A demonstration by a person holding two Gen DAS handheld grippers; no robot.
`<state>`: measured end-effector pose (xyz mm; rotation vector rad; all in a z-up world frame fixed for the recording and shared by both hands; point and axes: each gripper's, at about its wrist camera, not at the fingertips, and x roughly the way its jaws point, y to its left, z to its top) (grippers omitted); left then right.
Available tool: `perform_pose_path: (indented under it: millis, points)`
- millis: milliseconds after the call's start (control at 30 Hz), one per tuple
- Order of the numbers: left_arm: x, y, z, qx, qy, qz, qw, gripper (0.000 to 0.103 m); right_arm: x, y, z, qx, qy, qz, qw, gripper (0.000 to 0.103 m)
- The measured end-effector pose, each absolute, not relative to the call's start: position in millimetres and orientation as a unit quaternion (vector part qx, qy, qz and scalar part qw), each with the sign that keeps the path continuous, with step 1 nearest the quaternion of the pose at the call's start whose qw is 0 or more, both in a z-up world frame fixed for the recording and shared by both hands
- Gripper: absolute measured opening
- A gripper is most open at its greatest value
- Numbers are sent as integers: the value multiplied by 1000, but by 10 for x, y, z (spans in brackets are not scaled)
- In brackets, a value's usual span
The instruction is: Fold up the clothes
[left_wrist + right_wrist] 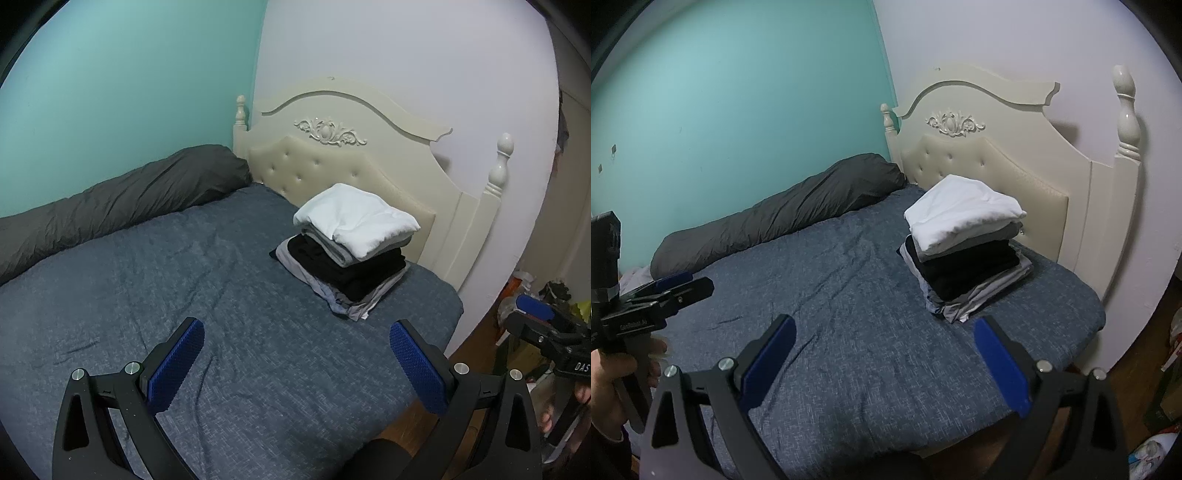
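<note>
grippers first: we hold the left gripper (297,354) and the right gripper (884,354) over the near edge of the bed (155,280), fingers spread wide and gripping nothing, likely because no loose garment lies within reach. farther on, the folded clothes (351,251) sit stacked by the bed's far right corner, against the headboard (332,166), white piece on top. a grey duvet (122,199) lies rolled along the left edge, clear of the working space.

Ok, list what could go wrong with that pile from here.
1. The stack of folded clothes is stepped and uneven, with the white garment shifted off-centre on top; adding more could make it lean or slide.
2. It sits near the bed corner by the headboard; a nudge from the open right gripper might push layers off.
</note>
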<state>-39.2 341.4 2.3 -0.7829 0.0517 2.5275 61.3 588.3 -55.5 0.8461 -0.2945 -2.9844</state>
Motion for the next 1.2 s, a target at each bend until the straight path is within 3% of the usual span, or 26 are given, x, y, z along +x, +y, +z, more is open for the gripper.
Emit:
perform_pose_path:
  millis: [1200]
  points:
    - [-345,3287,18,-283,28,933,219,103,658,5802,-549,267,-96,-959,15,98]
